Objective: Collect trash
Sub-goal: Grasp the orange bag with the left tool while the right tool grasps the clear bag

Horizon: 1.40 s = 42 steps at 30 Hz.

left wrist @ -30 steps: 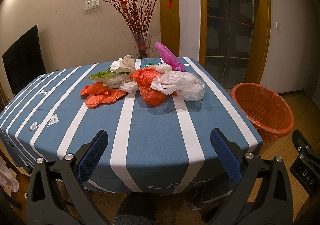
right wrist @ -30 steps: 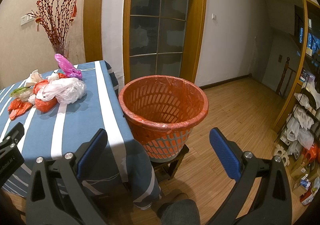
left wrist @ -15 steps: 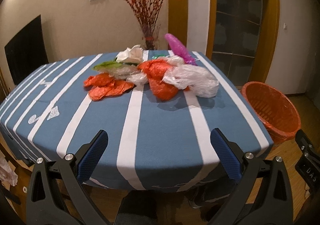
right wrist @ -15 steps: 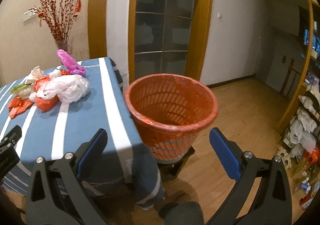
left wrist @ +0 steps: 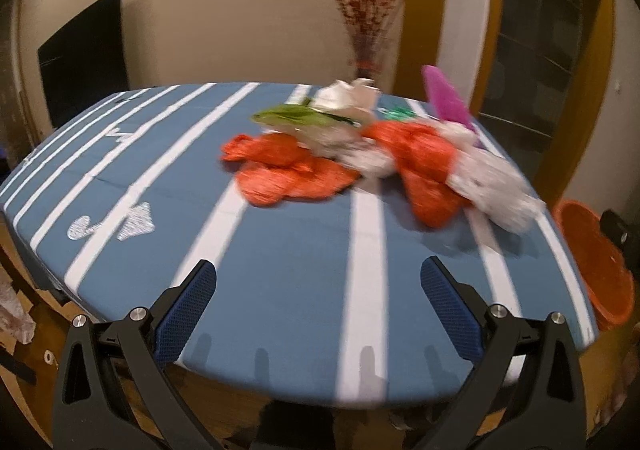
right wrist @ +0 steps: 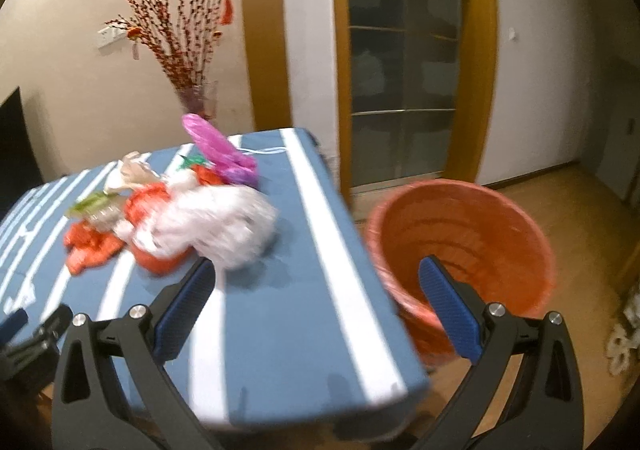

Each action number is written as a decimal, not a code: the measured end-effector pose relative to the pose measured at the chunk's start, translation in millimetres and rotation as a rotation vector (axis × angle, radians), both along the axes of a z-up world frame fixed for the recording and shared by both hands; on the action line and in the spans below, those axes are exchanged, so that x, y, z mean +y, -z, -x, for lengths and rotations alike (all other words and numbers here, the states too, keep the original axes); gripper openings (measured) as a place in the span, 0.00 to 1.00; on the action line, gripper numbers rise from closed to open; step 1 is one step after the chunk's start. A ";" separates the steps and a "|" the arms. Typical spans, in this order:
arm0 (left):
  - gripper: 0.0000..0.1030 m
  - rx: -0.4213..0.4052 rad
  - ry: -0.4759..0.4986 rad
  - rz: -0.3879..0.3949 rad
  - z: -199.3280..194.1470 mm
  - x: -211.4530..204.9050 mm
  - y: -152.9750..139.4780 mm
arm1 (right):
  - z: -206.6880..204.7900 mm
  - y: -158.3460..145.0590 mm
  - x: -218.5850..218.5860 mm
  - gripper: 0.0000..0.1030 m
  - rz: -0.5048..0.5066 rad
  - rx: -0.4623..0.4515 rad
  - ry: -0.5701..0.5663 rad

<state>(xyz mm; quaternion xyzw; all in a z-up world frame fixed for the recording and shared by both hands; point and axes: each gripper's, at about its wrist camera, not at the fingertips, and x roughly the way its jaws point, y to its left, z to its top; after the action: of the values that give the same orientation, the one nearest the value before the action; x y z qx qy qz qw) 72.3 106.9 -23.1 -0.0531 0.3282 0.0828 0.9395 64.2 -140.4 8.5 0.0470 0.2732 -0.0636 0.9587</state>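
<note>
Nearest the cameras, both tools are empty: the left gripper (left wrist: 318,282) has its blue-padded fingers spread wide over the near edge of the table (left wrist: 280,290), and the right gripper (right wrist: 316,282) is spread just as wide, one finger over the striped cloth and the other in front of the orange basket (right wrist: 460,242). Neither touches any trash. A little farther on, the basket stands on the floor just beside the table's right edge; what shows of its inside looks bare, though the bottom is hidden by the rim and the gripper finger, so I judge that nothing has been dropped in. Farther back on the table lies the whole heap, all bunched together: the flat orange bags (left wrist: 288,170) at the left, a second orange bag (left wrist: 428,170) touching the crumpled white bag (left wrist: 492,182) at the right, then the green wrapper (left wrist: 292,116) and white paper (left wrist: 348,98) behind, and the pink bag (left wrist: 446,98) standing up at the far side. Both views are blurred, so finer pieces cannot be told apart. By this reading the task has hardly begun: every piece is yet to be picked up and carried to the basket, the white bag being closest to it.
</note>
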 end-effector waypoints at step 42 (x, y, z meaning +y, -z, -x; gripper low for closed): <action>0.97 -0.019 0.178 0.080 -99.5 -11.0 -15.5 | -98.3 -8.6 34.9 0.27 -0.081 0.043 -0.213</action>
<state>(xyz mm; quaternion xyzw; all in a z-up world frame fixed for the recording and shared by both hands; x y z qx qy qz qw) 171.8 95.9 -7.6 -0.0620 0.3257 -0.0147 0.9433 162.5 -105.6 17.1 0.0549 0.2996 0.0486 0.9512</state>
